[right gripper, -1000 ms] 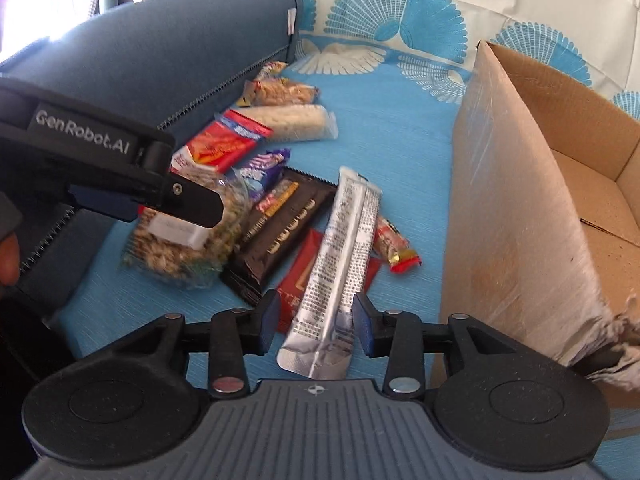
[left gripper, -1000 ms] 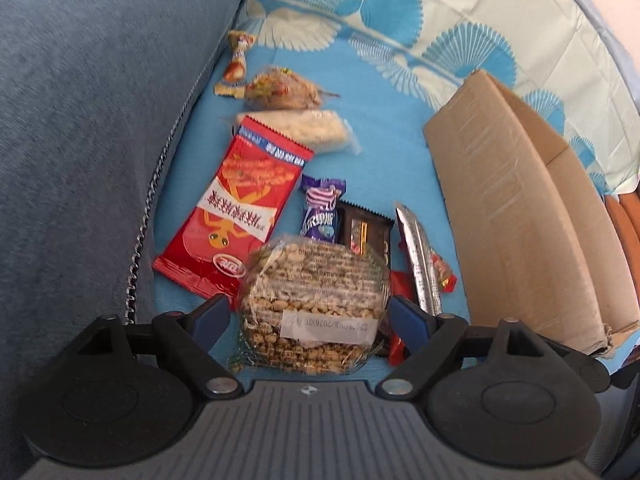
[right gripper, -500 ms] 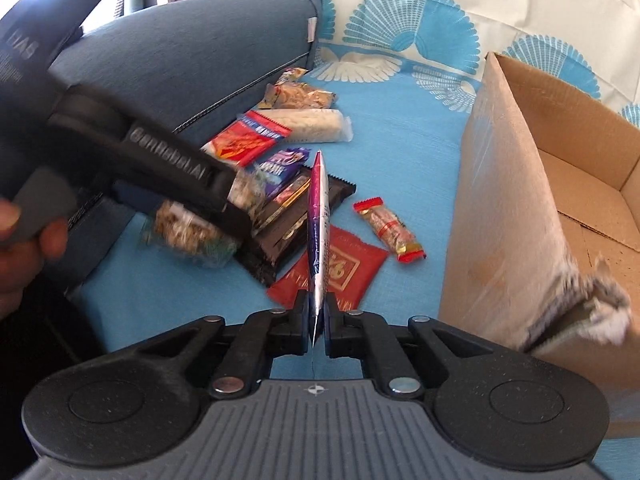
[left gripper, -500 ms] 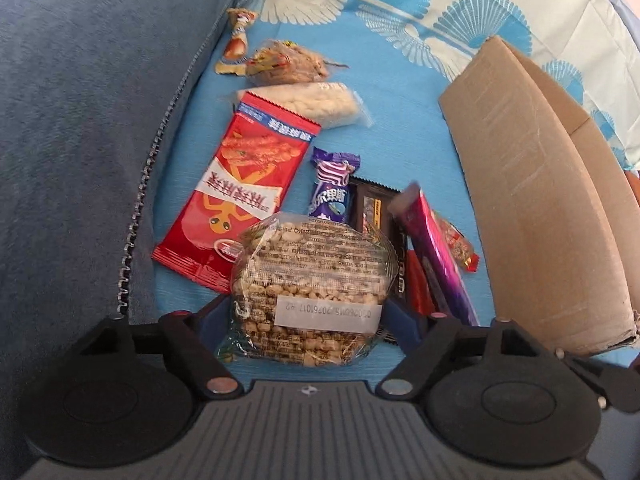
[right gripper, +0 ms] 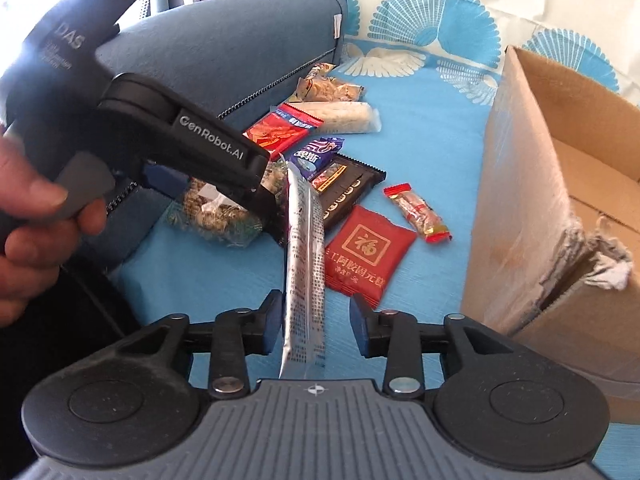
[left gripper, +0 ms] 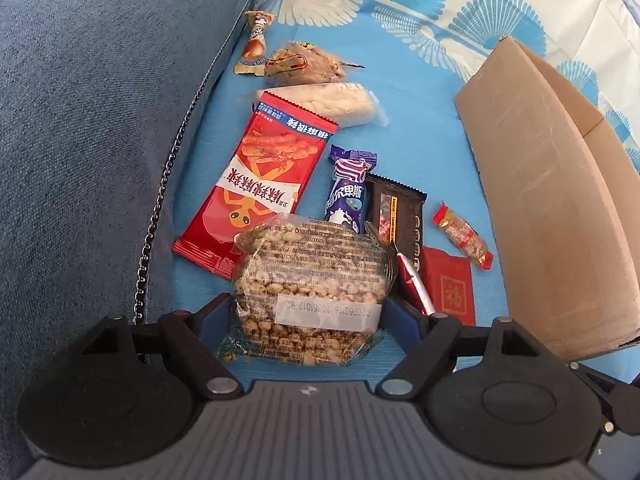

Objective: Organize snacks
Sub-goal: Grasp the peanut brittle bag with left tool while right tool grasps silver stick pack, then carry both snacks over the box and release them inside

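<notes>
Beside the cardboard box (right gripper: 532, 184), the left gripper (left gripper: 308, 312) clasped the puffed-grain pack (left gripper: 310, 280) for lifting, while the right gripper (right gripper: 314, 326) fingers were opening, gapped around the silver stick sachet (right gripper: 304, 264).

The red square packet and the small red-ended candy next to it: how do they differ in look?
The red square packet is opaque, flat and wide with gold print; the small candy is narrow, with a clear middle and red ends. The packet lies nearer the camera. Both rest on the blue cloth.
</notes>
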